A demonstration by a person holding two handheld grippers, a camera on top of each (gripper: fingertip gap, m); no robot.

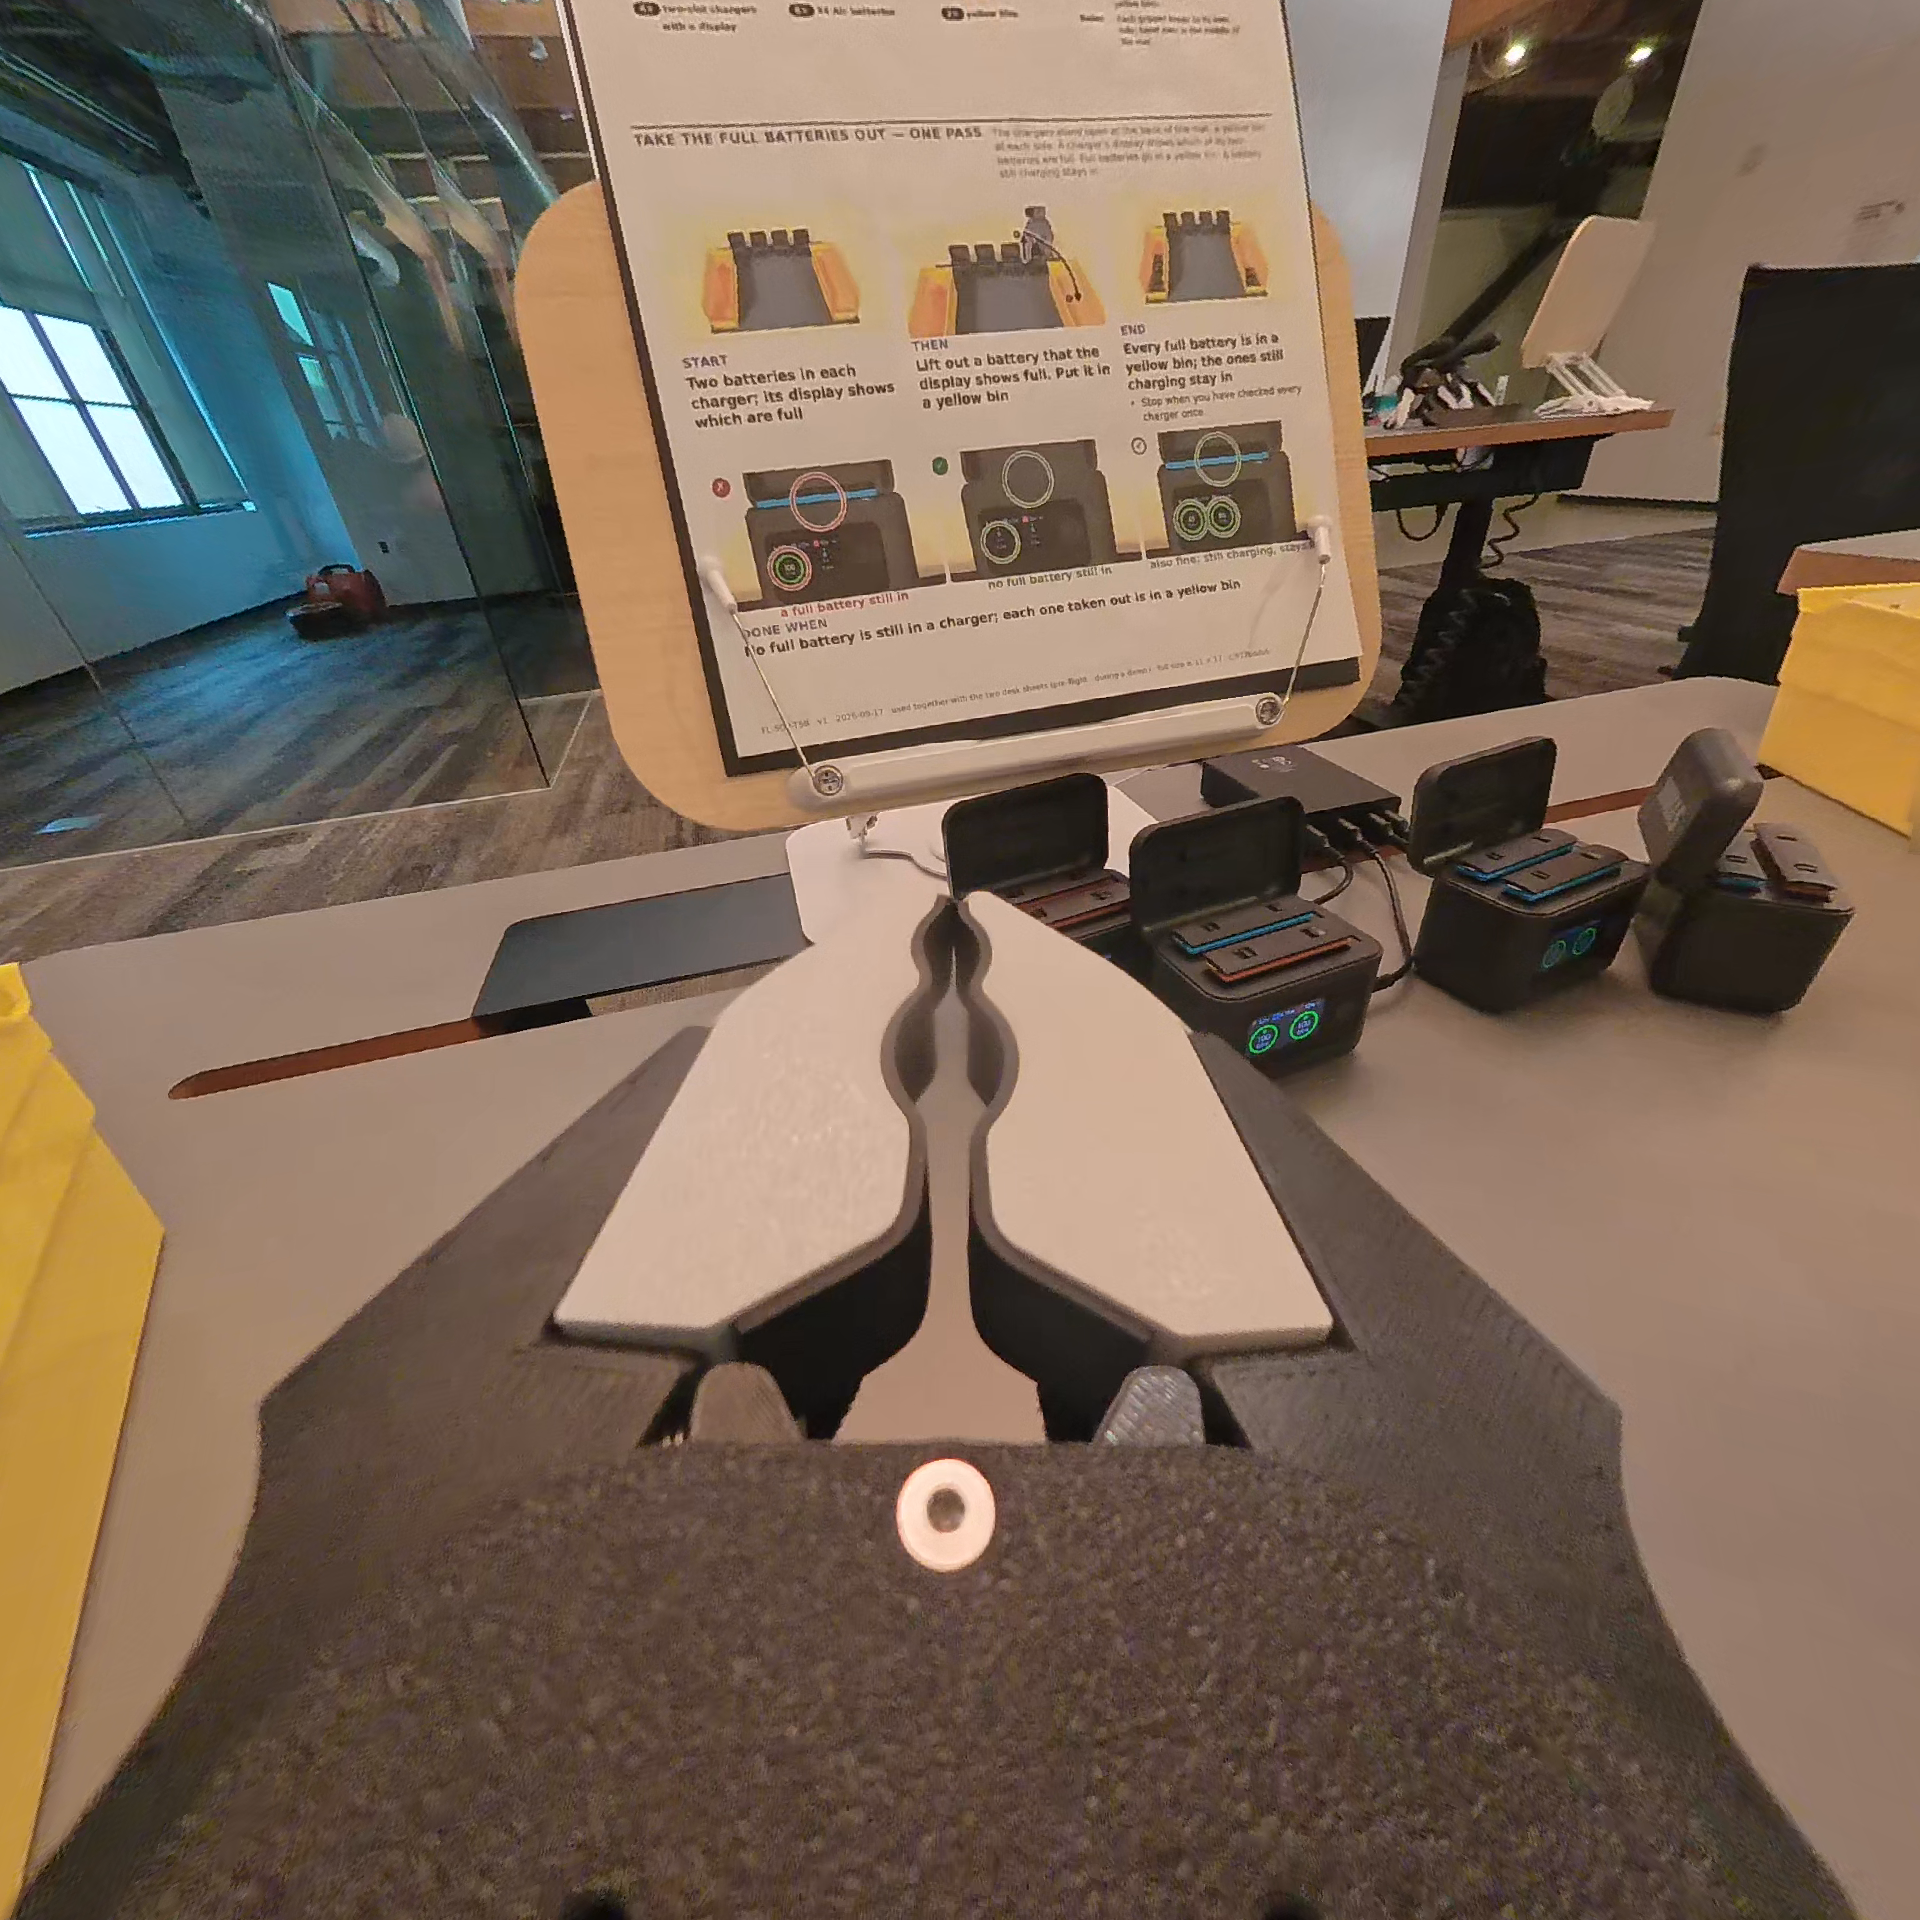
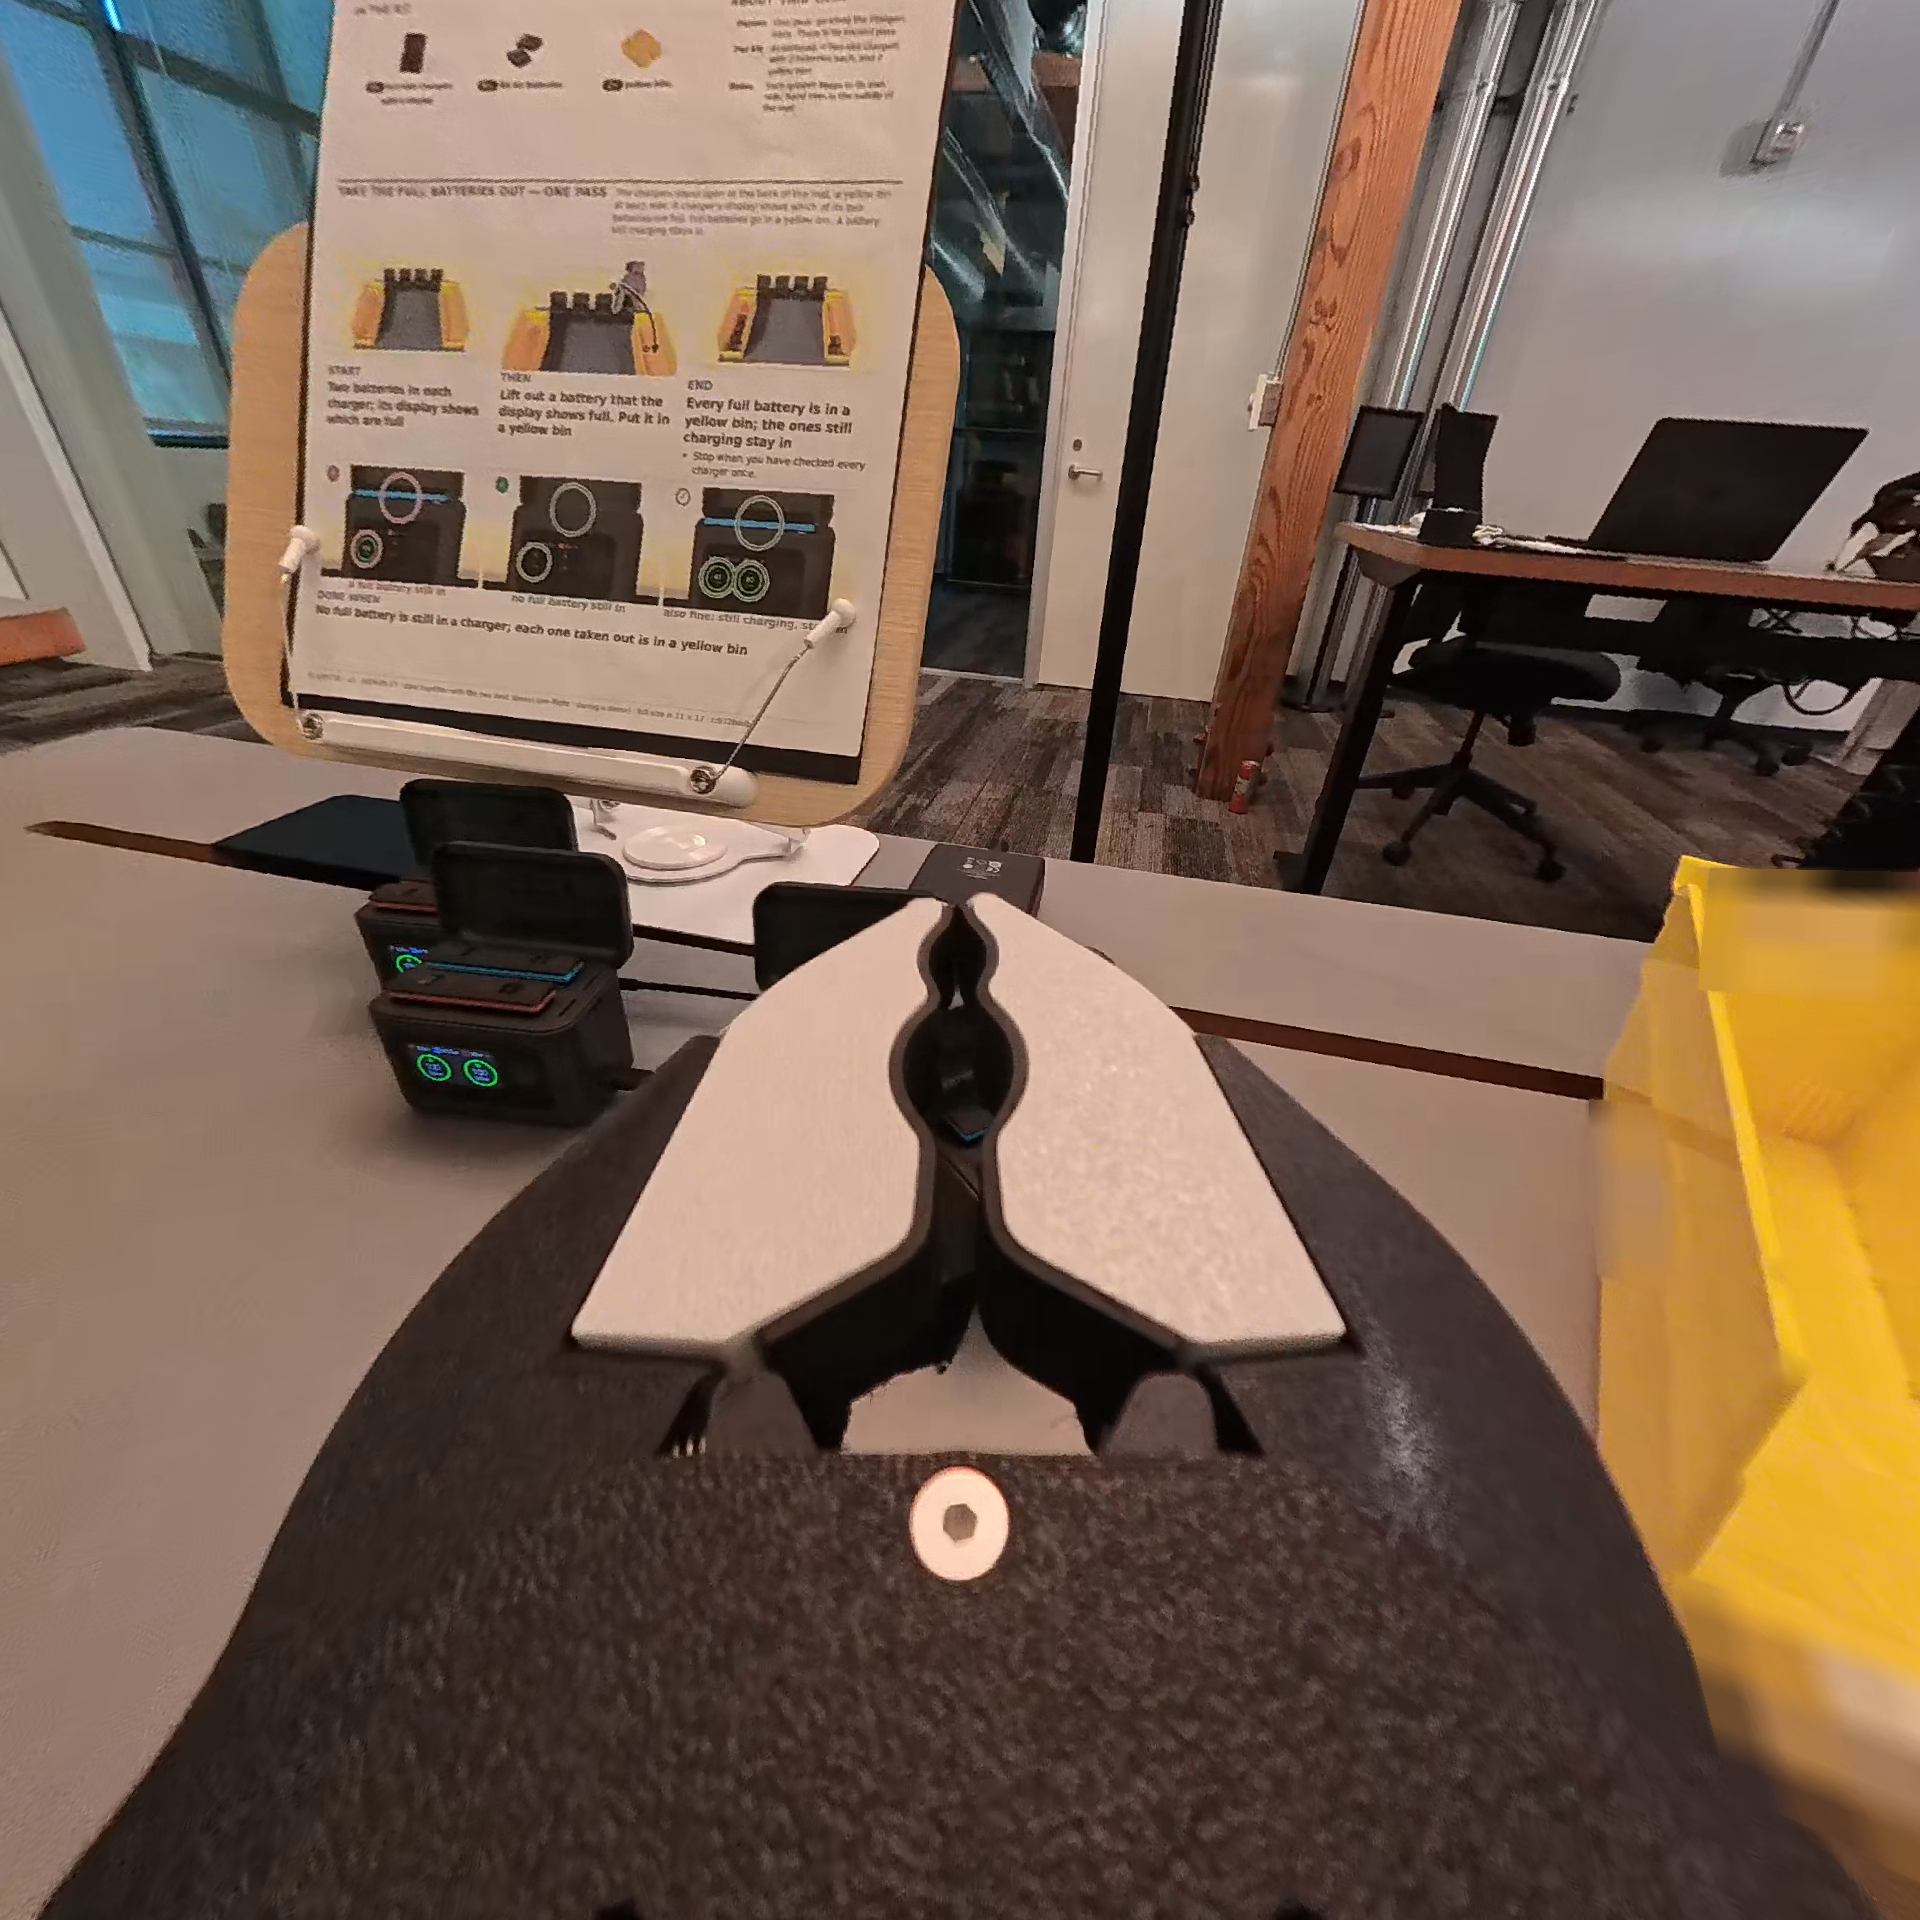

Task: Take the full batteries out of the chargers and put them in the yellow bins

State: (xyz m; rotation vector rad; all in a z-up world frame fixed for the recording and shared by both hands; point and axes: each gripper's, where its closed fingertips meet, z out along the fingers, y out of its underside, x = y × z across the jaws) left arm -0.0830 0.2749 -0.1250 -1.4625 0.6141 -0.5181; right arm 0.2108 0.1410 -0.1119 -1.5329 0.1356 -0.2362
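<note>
Yellow bins: one at bench's left edge (image 1: 62,1299), one right (image 2: 1766,1299).
Left claw (image 1: 954,920): clenched, empty.
Right claw (image 2: 958,914): grasping a blue-edged battery (image 2: 961,1112).
Chargers (image 1: 1262,966): lids open, back of grey bench (image 1: 1558,1247).

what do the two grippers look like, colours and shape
The left gripper and right gripper match: two pale grey, curved, textured fingers with wavy black inner edges, on a speckled black body with one round white washer and screw. No cables or sleeves show.

I'm seeing even indoor light, fisheye bending at edges, and the yellow plastic bin (image 2: 1766,1299) blurring beside the grey table (image 2: 208,1195).
</note>
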